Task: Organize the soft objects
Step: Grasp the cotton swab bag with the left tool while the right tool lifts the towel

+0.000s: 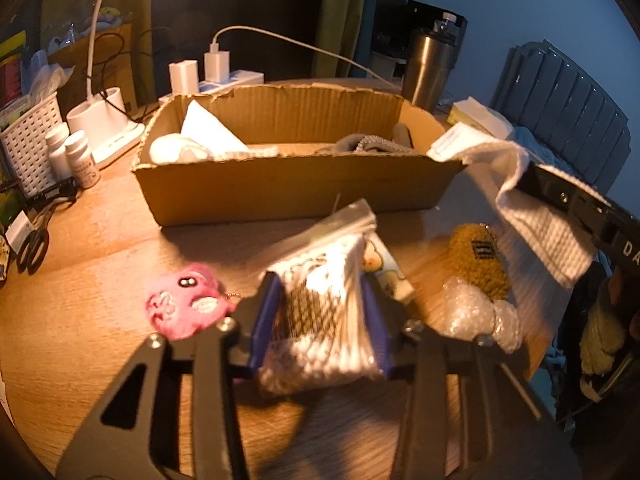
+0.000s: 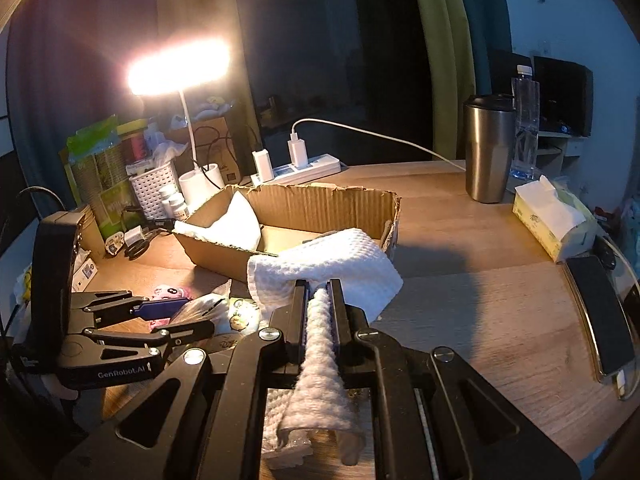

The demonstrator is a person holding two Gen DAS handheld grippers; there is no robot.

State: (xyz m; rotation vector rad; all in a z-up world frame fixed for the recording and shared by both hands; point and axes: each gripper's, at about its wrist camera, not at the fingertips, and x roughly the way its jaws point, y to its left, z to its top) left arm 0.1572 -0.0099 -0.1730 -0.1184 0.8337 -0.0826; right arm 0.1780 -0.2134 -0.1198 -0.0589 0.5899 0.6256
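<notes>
My left gripper (image 1: 322,300) is shut on a clear bag of cotton swabs (image 1: 324,312) and holds it just above the wooden table, in front of the cardboard box (image 1: 280,184). The box holds white cloths and a grey item. A pink plush keychain (image 1: 184,300) lies to the left, a brown plush (image 1: 478,264) and bubble wrap (image 1: 476,312) to the right. My right gripper (image 2: 319,292) is shut on a white waffle towel (image 2: 332,268), held beside the box's near right corner (image 2: 394,224). The left gripper (image 2: 188,316) shows in the right wrist view.
At the back stand a desk lamp (image 2: 180,66), a power strip (image 2: 304,168), a steel tumbler (image 2: 488,148), a water bottle (image 2: 524,120) and a white basket (image 1: 30,144). A tissue pack (image 2: 552,216) and a phone (image 2: 604,316) lie right. Scissors (image 1: 34,246) lie left.
</notes>
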